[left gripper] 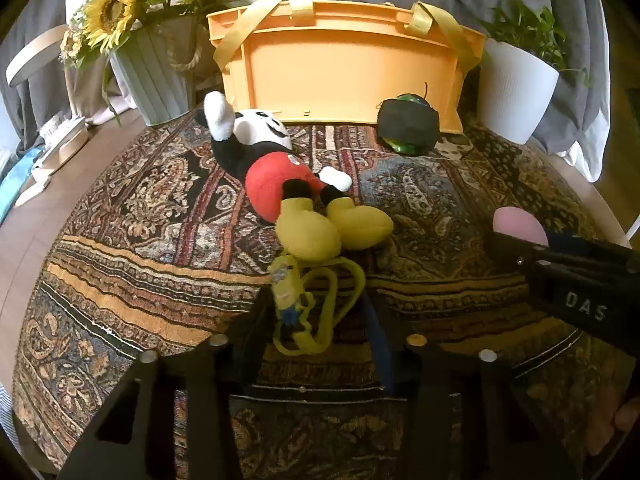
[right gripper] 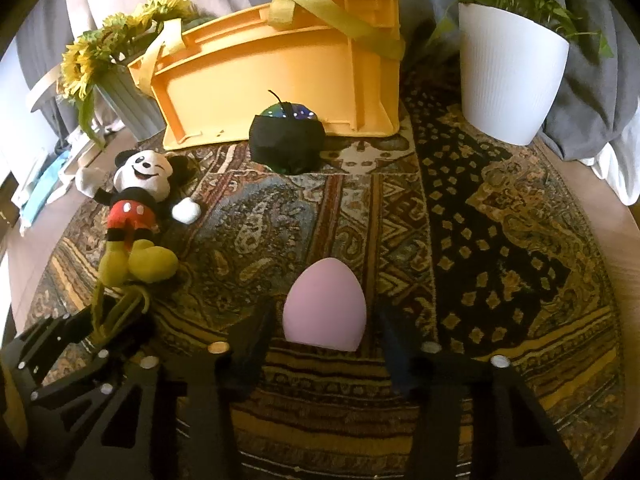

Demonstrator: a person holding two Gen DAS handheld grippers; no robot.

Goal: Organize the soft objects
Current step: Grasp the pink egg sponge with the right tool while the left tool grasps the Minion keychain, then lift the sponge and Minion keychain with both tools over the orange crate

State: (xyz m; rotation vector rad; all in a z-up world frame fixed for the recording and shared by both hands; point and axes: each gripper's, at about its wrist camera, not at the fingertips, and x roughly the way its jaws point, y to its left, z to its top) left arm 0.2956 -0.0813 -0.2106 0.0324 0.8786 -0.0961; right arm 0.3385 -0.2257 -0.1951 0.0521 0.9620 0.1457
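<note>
1. Here we see the left gripper [left gripper: 316, 320] spread wide around a yellow minion toy [left gripper: 289, 292] with looped cord, not pinching it.
2. The right gripper [right gripper: 324, 320], likewise parted, flanks a pink egg-shaped sponge [right gripper: 324, 306].
3. Beyond lie a Mickey plush [left gripper: 280, 168] and the orange crate [left gripper: 344, 64].

Hidden parts — both views

The right tool [left gripper: 560, 264] hides the pink egg's [left gripper: 518, 225] lower half — the crate's [right gripper: 280, 76] inside stays unseen.
</note>
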